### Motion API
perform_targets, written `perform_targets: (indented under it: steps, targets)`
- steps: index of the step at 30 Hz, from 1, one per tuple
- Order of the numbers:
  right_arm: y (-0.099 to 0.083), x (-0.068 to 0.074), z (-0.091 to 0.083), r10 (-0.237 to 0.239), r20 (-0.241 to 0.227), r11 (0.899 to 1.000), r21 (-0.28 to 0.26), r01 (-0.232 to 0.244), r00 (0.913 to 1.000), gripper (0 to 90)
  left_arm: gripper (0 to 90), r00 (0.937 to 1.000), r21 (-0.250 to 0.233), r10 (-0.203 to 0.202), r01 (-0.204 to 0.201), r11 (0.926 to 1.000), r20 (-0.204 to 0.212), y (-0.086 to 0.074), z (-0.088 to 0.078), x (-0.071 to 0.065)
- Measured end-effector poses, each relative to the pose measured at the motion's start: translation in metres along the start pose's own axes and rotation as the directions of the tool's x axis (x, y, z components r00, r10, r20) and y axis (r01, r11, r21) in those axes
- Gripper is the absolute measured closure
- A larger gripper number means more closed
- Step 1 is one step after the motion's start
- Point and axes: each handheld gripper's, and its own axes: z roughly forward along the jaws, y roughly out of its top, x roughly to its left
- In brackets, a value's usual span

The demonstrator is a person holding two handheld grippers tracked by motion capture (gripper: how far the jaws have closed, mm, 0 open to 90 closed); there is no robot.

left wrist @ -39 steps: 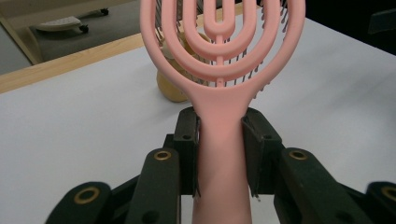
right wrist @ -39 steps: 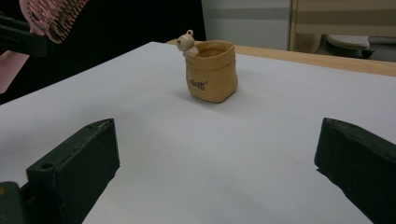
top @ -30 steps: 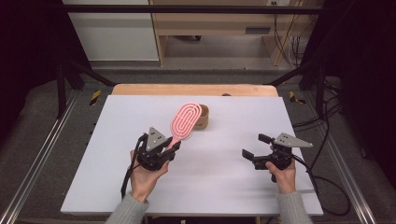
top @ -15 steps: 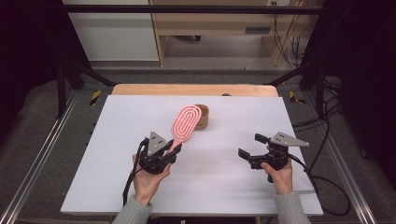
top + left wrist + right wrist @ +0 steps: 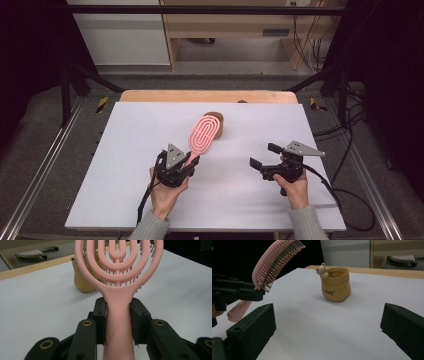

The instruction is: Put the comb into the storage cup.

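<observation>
while your left gripper [image 5: 192, 161] clamps the pink vented plastic hairbrush [image 5: 117, 277], your right gripper [image 5: 259, 156] gapes empty; tan pouch [image 5: 336, 284] print unreadable.

White table [image 5: 125, 165], yellow pouch [image 5: 336, 284]

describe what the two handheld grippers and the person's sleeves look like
Both the left gripper and right gripper are black, with two blocky jaws, brass-ringed pivot holes and a grey three-cornered plate on top. A black cable trails from each. The sleeves are grey knit.
</observation>
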Motion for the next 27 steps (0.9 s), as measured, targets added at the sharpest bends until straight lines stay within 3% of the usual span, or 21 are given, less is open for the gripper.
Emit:
perform_targets:
  steps: [27]
  targets:
    - [0.009, 0.022, 0.011, 0.035, -0.006, 0.999, -0.001, -0.035, 0.9994, 0.5, 69.4, 0.9995, -0.011, -0.009, 0.010, 0.9999, 0.031, -0.003, 0.020, -0.013]
